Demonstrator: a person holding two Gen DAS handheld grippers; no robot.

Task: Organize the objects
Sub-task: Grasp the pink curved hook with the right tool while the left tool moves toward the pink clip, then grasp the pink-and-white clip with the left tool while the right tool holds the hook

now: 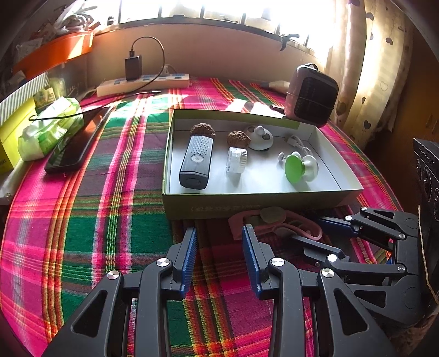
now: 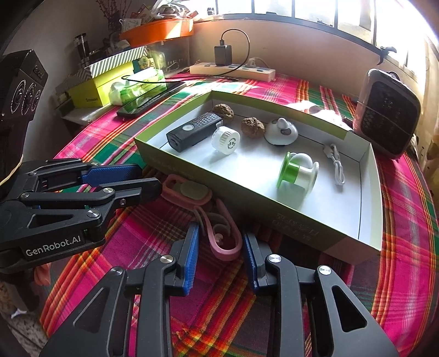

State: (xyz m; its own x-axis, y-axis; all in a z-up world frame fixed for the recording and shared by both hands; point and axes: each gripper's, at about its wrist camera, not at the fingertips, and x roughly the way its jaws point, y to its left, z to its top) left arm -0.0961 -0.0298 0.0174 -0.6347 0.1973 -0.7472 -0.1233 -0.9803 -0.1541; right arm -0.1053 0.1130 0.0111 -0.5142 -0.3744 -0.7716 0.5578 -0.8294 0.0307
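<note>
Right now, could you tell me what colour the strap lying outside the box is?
Pink; the strap shows best in the right wrist view.

Sunlit counter under a barred window

Hard daylight pours through the wide window with dark bars (image 1: pixel 219 11), striping a counter spread with a pink, green and orange plaid cloth (image 1: pixel 82 219). A plain beige wall (image 2: pixel 301 46) runs below the sill. A cream curtain printed with dark hearts (image 1: pixel 365 68) hangs at the right; an orange shelf (image 2: pixel 159 31) juts out at the left.
</note>
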